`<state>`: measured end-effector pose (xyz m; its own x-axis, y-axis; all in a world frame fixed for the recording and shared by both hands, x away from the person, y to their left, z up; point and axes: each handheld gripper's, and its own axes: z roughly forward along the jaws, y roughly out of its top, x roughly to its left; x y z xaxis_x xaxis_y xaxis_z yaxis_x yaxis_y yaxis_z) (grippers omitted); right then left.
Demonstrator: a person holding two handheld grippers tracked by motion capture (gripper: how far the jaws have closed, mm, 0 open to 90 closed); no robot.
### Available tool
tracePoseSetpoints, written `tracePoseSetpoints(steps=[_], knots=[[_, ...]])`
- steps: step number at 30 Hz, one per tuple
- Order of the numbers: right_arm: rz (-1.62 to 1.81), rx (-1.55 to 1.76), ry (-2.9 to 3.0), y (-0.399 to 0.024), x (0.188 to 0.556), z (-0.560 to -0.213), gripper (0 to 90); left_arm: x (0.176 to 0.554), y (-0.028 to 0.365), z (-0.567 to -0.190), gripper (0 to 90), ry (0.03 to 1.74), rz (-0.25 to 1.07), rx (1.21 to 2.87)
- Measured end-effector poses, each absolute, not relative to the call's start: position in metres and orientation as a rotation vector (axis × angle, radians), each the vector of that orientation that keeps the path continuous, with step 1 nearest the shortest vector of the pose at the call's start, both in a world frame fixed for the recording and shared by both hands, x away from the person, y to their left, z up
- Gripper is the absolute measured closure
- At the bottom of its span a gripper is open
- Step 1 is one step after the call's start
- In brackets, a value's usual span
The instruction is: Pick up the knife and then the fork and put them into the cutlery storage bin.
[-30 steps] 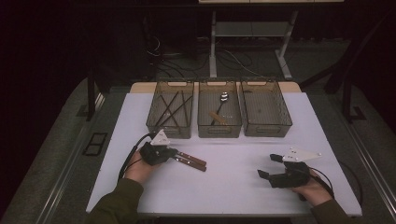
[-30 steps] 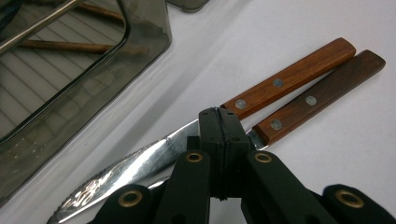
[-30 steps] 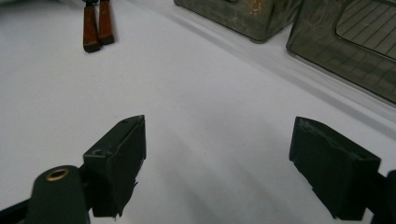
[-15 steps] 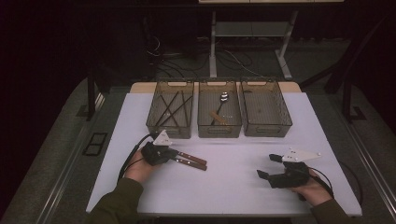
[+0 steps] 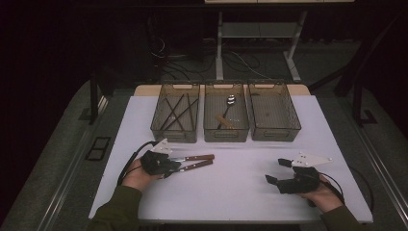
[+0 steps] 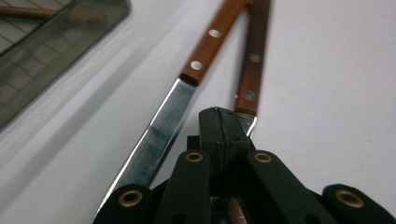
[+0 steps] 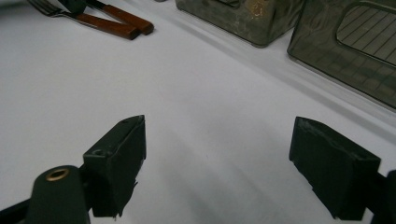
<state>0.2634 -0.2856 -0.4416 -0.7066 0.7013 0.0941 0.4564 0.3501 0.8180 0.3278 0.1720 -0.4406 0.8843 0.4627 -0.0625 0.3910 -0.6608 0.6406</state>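
On the near left of the white table (image 5: pixel 231 192), the left gripper (image 5: pixel 174 167) lies low with its jaws pressed together; whether they pinch the blade beneath them cannot be told. In the left gripper view the closed jaw tips sit over the blade end of one wooden-handled piece (image 6: pixel 250 60), while a knife (image 6: pixel 163 126) with a riveted wooden handle runs just beside it on the left. From above, the two handles point right, side by side. The right gripper view shows fork tines on one of them, cut off by the frame's edge.

On the near right, the right gripper (image 5: pixel 276 172) rests on the table with its jaws spread wide and nothing between them.

No writing or brand can be read anywhere.

Three smoky translucent bins stand in a row at the far side: the left bin (image 5: pixel 175 118) holds dark sticks, the middle bin (image 5: pixel 226 115) a spoon and a wooden piece, and the right bin's (image 5: pixel 273 113) contents are hard to make out. The room beyond is dark, with cables and table legs on the floor.
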Motion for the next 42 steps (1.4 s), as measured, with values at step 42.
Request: tracePoseSetpoints(steps=[42], knots=[[1.293, 1.029, 2.348, -0.286, 0.263, -0.441, 18.8, 0.324, 0.136, -0.441, 76.5, 0.572, 0.188, 2.383]])
